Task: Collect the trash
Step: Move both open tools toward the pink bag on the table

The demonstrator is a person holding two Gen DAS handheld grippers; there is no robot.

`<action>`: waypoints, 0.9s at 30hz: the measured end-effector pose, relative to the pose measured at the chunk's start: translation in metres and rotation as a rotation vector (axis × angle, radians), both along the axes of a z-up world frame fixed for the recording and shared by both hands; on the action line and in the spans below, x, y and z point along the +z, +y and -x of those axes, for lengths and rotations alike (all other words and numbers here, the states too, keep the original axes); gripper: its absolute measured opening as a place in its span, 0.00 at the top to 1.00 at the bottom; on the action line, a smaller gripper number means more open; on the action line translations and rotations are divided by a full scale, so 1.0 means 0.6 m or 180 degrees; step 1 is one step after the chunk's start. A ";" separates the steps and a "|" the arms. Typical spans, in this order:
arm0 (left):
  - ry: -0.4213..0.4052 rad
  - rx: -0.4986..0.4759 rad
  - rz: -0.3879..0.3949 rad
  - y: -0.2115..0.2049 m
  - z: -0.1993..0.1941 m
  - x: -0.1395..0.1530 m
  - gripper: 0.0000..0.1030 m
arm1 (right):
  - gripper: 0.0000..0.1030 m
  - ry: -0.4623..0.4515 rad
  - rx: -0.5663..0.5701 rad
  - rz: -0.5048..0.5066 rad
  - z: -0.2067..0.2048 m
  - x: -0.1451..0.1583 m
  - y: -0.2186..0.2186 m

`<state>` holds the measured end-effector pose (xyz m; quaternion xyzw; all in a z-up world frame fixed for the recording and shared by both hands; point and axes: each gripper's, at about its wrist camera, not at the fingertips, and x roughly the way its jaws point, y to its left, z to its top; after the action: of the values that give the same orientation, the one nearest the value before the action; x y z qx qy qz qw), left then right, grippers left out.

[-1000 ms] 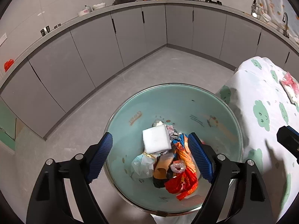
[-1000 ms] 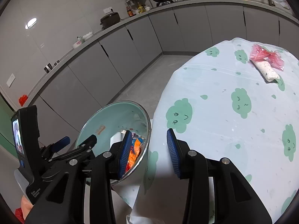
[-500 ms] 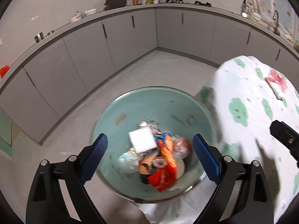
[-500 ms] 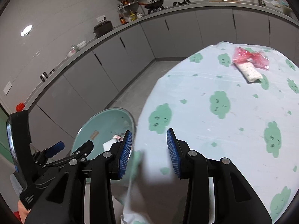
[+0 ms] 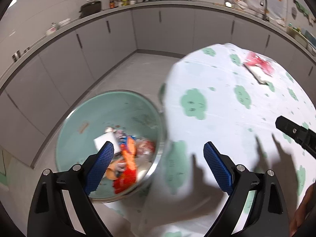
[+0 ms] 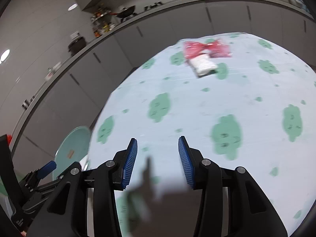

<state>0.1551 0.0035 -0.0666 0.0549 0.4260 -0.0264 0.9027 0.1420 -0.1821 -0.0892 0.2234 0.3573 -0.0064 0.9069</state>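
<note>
Both grippers swing off the trash bowl toward the red wrapper, jaws wide open, empty; blurry, probably flimsy, could slip.

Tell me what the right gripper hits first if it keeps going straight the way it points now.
Probably the bare tablecloth: the right gripper is open, empty and angled over it. The red and white wrapper lies farther along, slightly right of that line. Depth is unclear in this blurred view.

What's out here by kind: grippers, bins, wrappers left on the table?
Grippers: 2, the left gripper and the right gripper
Bins: 1, the green bin with trash inside
Wrappers on the table: 1, the red-and-white wrapper
Total: 4
</note>
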 end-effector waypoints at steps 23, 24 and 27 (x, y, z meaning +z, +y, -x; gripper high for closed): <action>0.0136 -0.0583 0.0199 -0.309 -0.165 -0.004 0.15 | 0.57 0.0287 -0.0671 0.0408 -0.047 -0.007 -0.272; 0.0154 -0.0564 0.0210 -0.321 -0.177 -0.006 0.15 | 0.57 0.0297 -0.0685 0.0400 -0.049 -0.008 -0.280; 0.0178 -0.0508 0.0253 -0.351 -0.209 -0.006 0.20 | 0.57 0.0335 -0.0716 0.0350 -0.057 -0.011 -0.307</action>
<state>0.2805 -0.2071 -0.0703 0.0521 0.4439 -0.1167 0.8869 0.1762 -0.3662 -0.0959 0.2114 0.3761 -0.1393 0.8913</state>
